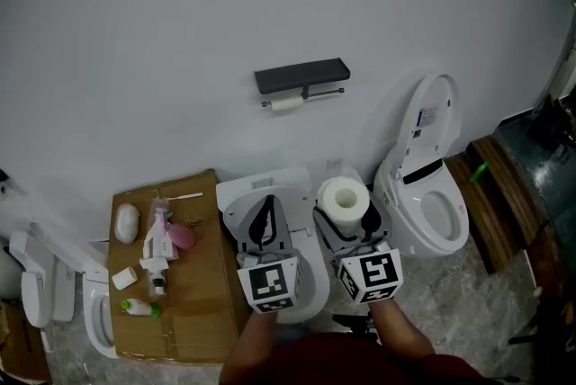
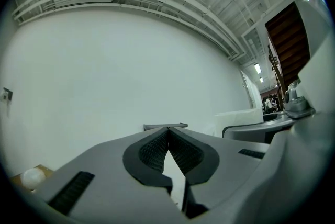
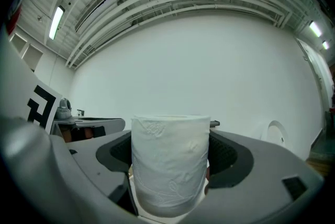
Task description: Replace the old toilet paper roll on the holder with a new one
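A dark holder point(image 1: 301, 77) with a shelf on top hangs on the white wall, and a thin, nearly used-up roll point(image 1: 286, 103) sits on its bar. In the left gripper view the holder point(image 2: 165, 126) shows just beyond the jaw tips. My right gripper point(image 1: 345, 203) is shut on a full white toilet paper roll point(image 1: 344, 200), held upright; the roll point(image 3: 170, 164) fills the space between the pads. My left gripper point(image 1: 265, 214) is shut with nothing in it, beside the right one. Both point at the wall, well short of the holder.
Below the grippers stands a white toilet point(image 1: 279, 239) with its tank against the wall. A second toilet point(image 1: 430, 194) with raised lid stands at the right. A cardboard box point(image 1: 193, 302) at the left carries bottles and small items. Wooden steps point(image 1: 495, 194) lie far right.
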{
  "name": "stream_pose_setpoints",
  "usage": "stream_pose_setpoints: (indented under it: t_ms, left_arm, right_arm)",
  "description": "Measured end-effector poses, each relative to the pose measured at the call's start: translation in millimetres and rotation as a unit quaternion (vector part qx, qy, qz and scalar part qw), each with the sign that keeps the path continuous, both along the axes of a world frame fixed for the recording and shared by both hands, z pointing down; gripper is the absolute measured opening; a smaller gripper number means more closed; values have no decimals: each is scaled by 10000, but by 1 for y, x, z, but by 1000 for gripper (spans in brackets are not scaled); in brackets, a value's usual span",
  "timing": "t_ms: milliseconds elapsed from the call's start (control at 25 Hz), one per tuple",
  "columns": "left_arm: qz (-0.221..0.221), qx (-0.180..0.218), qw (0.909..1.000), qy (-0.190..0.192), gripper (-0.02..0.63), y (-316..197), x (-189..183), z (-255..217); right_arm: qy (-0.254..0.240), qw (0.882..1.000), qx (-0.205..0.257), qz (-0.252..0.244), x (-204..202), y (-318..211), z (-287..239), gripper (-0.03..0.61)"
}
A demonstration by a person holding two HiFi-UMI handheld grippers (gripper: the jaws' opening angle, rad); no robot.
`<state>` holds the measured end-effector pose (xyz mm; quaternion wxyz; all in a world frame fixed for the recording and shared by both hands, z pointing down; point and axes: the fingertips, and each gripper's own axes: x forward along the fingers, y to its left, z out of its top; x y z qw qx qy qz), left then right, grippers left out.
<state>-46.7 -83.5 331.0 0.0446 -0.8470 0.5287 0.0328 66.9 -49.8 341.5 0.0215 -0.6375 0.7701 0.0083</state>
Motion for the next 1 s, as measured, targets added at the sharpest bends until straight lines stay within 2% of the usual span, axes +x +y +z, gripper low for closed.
stream_pose_setpoints:
  t_ms: [520,760,1000]
  left_arm:
    - [181,-52,9998,32,17,-87,-24,9]
    - [105,-118,9999,-20,17,-120,-14,16]
    - [-113,-133,9998,-41,17,-173,12,20]
  right_arm:
    - [79,9997,-158,190,-28,-78,13,380]
    - [80,9997,-195,150,-16,-113,20,380]
    - [99,9997,-198,-81,9,-168,24,380]
